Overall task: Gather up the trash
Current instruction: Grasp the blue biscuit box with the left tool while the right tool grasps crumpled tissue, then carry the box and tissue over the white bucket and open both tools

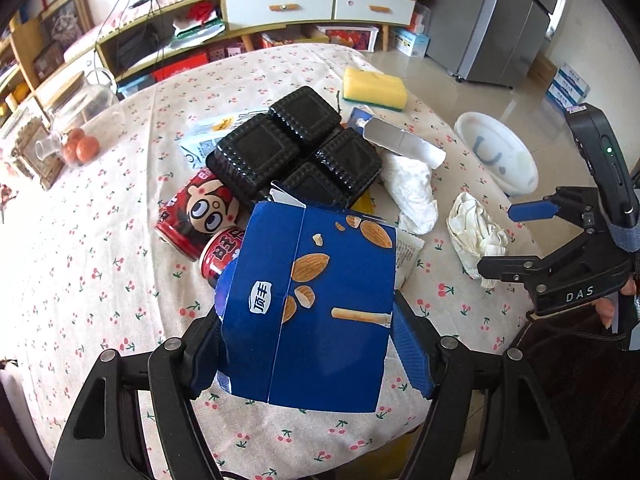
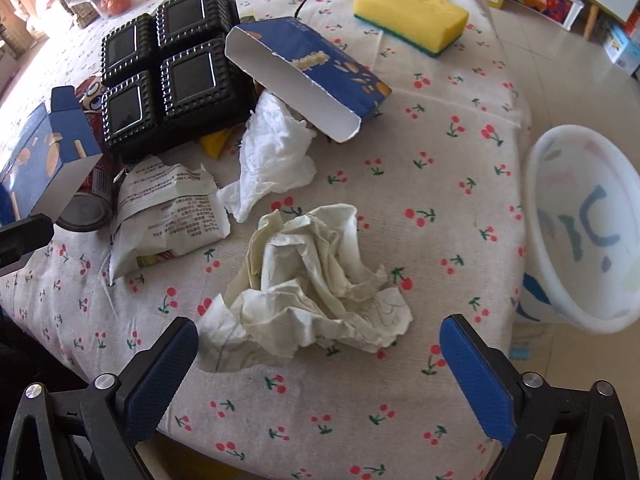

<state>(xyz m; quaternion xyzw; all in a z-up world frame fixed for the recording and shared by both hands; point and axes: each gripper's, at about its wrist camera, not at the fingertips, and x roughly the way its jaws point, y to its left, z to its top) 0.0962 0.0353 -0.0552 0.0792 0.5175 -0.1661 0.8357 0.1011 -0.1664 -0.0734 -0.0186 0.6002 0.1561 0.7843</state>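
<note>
My left gripper [image 1: 312, 344] is shut on a blue almond snack box [image 1: 316, 300], held above the table's near edge; the box also shows in the right wrist view [image 2: 44, 160]. My right gripper [image 2: 318, 364] is open and empty, just in front of a crumpled cream paper wad [image 2: 316, 288]. Behind it lie a white tissue [image 2: 276, 152], a torn white wrapper [image 2: 168, 208], a second open blue box [image 2: 308, 72], a black plastic tray [image 2: 168, 68] and red cans [image 1: 196, 212]. A white bin [image 2: 588, 232] stands off the table's right edge.
A yellow sponge [image 2: 412, 16] lies at the far side of the cherry-print tablecloth [image 2: 440, 184]. A glass jar with oranges [image 1: 80, 136] sits far left. Shelves, drawers and a fridge [image 1: 504, 20] stand beyond the table.
</note>
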